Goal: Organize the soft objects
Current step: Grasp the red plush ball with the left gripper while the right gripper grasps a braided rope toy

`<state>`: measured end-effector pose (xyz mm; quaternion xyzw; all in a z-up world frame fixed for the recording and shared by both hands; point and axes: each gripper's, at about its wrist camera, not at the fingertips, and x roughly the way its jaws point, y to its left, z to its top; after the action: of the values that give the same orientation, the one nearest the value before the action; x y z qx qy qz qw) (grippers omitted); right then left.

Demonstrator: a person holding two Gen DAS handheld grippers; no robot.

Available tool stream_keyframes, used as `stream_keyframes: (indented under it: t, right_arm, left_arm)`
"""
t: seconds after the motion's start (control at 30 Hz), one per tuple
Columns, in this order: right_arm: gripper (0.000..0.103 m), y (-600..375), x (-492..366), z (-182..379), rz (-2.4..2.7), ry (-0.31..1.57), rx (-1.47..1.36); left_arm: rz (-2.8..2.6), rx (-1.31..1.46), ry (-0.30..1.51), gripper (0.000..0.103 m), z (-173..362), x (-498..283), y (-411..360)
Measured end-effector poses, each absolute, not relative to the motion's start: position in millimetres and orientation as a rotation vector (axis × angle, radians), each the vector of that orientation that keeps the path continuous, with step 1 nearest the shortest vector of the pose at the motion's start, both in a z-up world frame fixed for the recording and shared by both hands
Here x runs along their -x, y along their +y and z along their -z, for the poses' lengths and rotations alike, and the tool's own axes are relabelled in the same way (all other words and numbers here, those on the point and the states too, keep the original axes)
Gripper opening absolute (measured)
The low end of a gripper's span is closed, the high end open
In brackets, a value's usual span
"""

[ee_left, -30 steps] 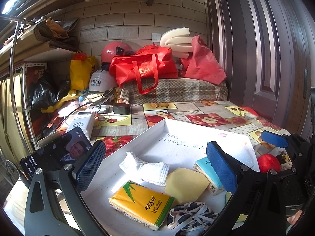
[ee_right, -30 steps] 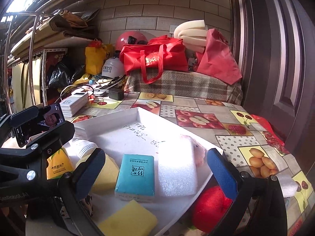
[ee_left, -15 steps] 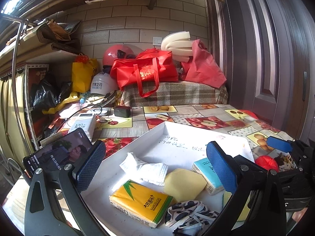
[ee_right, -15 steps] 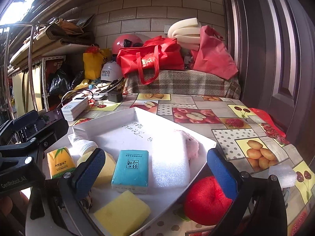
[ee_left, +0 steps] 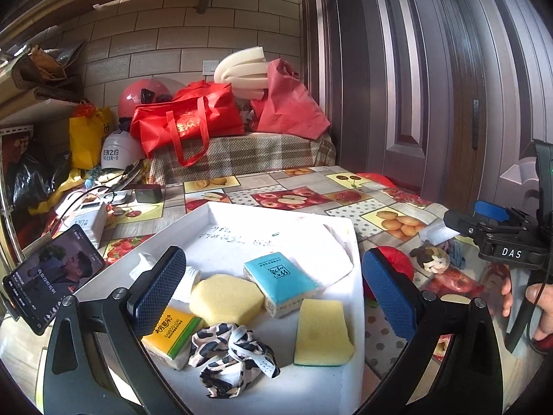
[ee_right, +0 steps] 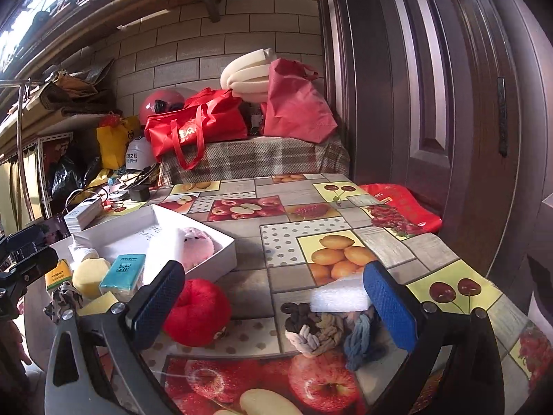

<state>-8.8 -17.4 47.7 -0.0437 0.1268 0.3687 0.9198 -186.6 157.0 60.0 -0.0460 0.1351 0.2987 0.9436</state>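
Both tongs gape wide and empty: left gripper [ee_left: 273, 287] over the white tray [ee_left: 356, 242], right gripper [ee_right: 273, 297] (knotted rope toy [ee_right: 325, 328] at its 5 o'clock) above the table.

Place: cluttered home storeroom
Signs: brick wall [ee_right: 193, 52], wooden door [ee_right: 432, 103], helmets [ee_left: 141, 97], bags [ee_right: 193, 124], fruit-print tablecloth [ee_right: 311, 228]

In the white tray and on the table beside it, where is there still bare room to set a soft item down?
Free: the white tray's far end, beyond the blue tissue pack, and the tablecloth behind the white foam sheet. Crowded: the tray's near half around the hexagonal yellow sponge, and the table edge between red plush ball and braided rope toy.
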Motion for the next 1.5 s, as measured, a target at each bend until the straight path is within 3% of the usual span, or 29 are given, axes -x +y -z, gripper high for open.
stream_keyframes:
  t: [0.27,0.57,0.87,1.03,1.17,1.33,1.4,1.47,1.5]
  right_arm:
    - [0.103,-110,-72,-38,-0.583,0.421,-0.172]
    - [0.103,-121,-84,-30,-0.625,0.475,-0.275]
    - [0.103,-135,-97,-21,-0.641,0.539,-0.383]
    - [0.103,-136,-96,-20,-0.65,0.542,-0.393]
    - [0.103,-132,-94,-20,-0.722,0.563,-0.374]
    - [0.103,-100,-91,-23,-0.89,0.68,-0.129]
    - [0.101,-87,-86,-22,-0.924,0.697,-0.039]
    - [0.08,-72,-85,-19,-0.936,0.719,0.036]
    - [0.075,-65,-86,-16,-0.943,0.737,0.068]
  left_arm:
    - [-0.388,0.081,0.394,0.103,-57,119,111]
    - [-0.314,0.109,0.608,0.103,-41,23,106]
    - [-0.133,0.114,0.643,0.102,-36,35,63]
    - [-0.273,0.019,0.507,0.103,-52,53,56]
    - [-0.315,0.066,0.625,0.103,-42,29,79]
    - [-0.309,0.066,0.694,0.101,-32,9,89]
    - [-0.313,0.066,0.748,0.091,-24,1,91]
    - [-0.322,0.065,0.771,0.089,-21,-2,92]
    - [-0.32,0.066,0.777,0.085,-20,-2,92]
